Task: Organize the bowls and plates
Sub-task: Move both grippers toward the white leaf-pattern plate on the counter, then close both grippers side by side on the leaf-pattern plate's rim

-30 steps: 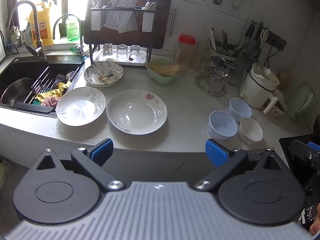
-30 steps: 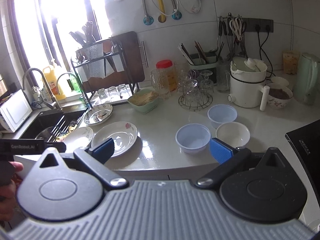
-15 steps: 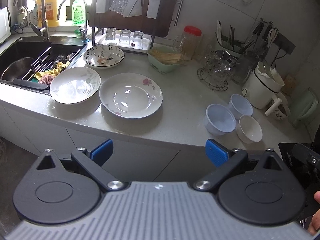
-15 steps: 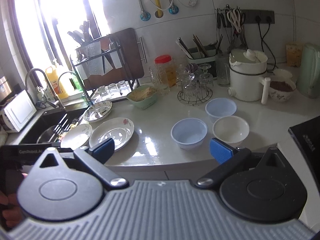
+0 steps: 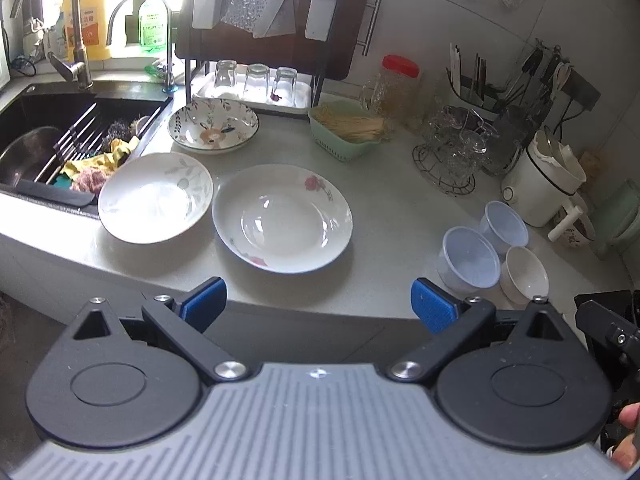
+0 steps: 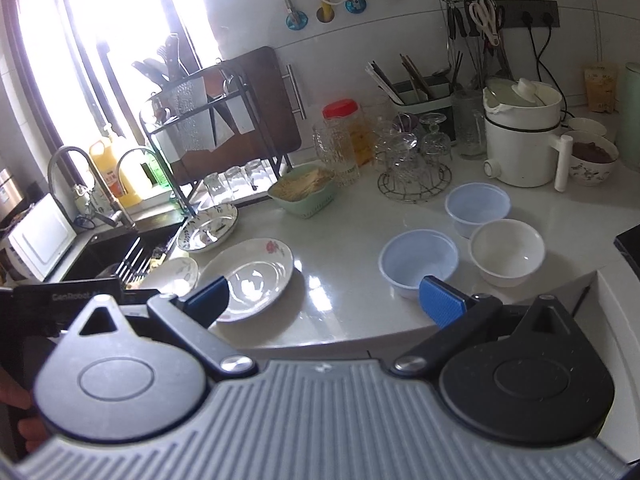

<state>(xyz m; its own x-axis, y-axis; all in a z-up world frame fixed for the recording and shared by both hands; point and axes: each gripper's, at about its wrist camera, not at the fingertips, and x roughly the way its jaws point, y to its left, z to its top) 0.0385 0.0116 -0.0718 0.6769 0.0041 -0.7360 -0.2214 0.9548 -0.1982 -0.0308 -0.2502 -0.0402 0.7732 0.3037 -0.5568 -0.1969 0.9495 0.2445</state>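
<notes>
Three plates lie on the counter: a white rose-print plate (image 5: 282,218) (image 6: 252,274), a leaf-print plate (image 5: 156,197) (image 6: 173,276) left of it, and a patterned plate (image 5: 213,125) (image 6: 208,227) behind. Three small bowls cluster at the right: two pale blue (image 5: 469,259) (image 5: 503,225) and one white (image 5: 525,275) (image 6: 507,252). My left gripper (image 5: 318,305) is open and empty, held in front of the counter edge below the rose plate. My right gripper (image 6: 324,300) is open and empty, just short of the near blue bowl (image 6: 418,262).
A black sink (image 5: 48,128) with rack and cloths is at the left. A dish rack with upturned glasses (image 5: 256,80), a green basket (image 5: 346,136), a glass stand (image 5: 452,152) and a white cooker (image 5: 540,184) line the back. A black stove edge (image 6: 630,248) is at the right.
Both grippers have moved in closer to the counter. The plates and bowls now look larger and lie where they were. Both grippers stay open.
</notes>
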